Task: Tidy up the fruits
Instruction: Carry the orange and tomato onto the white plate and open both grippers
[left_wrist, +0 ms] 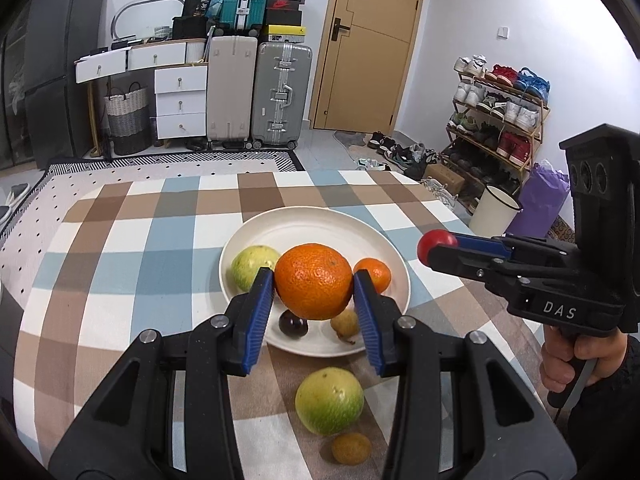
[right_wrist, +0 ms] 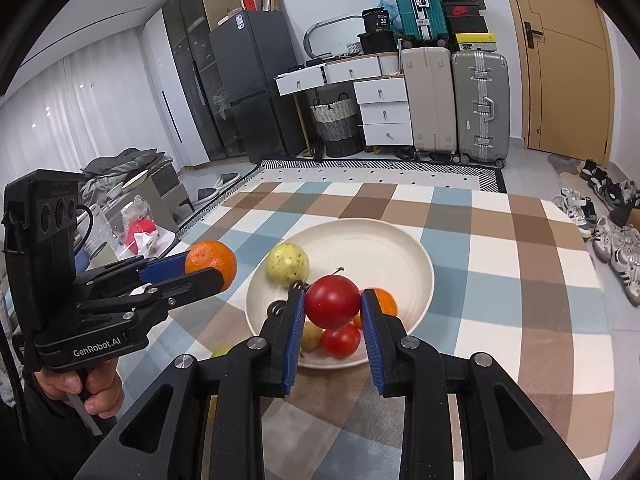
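My left gripper is shut on a large orange and holds it above the near side of a white plate. My right gripper is shut on a red tomato over the same plate. Each gripper shows in the other view: the right gripper with its tomato, the left gripper with the orange. In the plate lie a pale green fruit, a small tangerine, a dark cherry, a longan and a second tomato.
On the checked tablecloth in front of the plate lie a green-yellow fruit and a small yellow-brown fruit. A hand grips the right tool. Beyond the table's right edge stand a white bin and a shoe rack.
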Available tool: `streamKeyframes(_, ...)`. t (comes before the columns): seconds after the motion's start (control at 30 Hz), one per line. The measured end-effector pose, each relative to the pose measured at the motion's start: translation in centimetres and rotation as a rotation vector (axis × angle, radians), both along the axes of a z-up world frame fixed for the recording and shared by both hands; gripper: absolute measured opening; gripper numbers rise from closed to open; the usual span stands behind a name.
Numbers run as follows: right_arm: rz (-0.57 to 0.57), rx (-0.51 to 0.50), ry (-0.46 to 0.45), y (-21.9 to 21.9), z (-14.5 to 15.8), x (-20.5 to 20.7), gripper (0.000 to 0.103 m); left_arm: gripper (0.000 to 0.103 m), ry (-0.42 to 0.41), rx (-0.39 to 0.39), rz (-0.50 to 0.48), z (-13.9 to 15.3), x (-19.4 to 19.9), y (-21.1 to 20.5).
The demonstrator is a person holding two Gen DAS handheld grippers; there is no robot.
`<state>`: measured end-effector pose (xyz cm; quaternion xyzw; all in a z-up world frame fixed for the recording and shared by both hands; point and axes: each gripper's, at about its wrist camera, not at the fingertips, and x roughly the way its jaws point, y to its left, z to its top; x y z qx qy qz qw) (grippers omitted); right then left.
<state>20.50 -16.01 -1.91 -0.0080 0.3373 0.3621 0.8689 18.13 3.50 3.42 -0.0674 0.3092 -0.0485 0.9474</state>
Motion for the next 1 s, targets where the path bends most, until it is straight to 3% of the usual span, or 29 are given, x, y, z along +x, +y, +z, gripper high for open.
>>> streamKeyframes(0.4,-0.009,-0.010,0.015,0.7,-0.2,3.5,0.029,0.038,0.023,0.000,-0.020,-0.8,4.4,-0.6)
streamKeyframes(0.7,-0.026,-0.023,0.059,1.2,-2.5,5.5,0.029,0.038,0.063,0.004,-0.032,-3.7,6.5,-0.9)
streamKeyframes(1.0,-0.067,0.026,0.095,1.5,-4.7,6.9,0.029,0.038,0.078,0.027,-0.040,-5.3,7.4,-1.3)
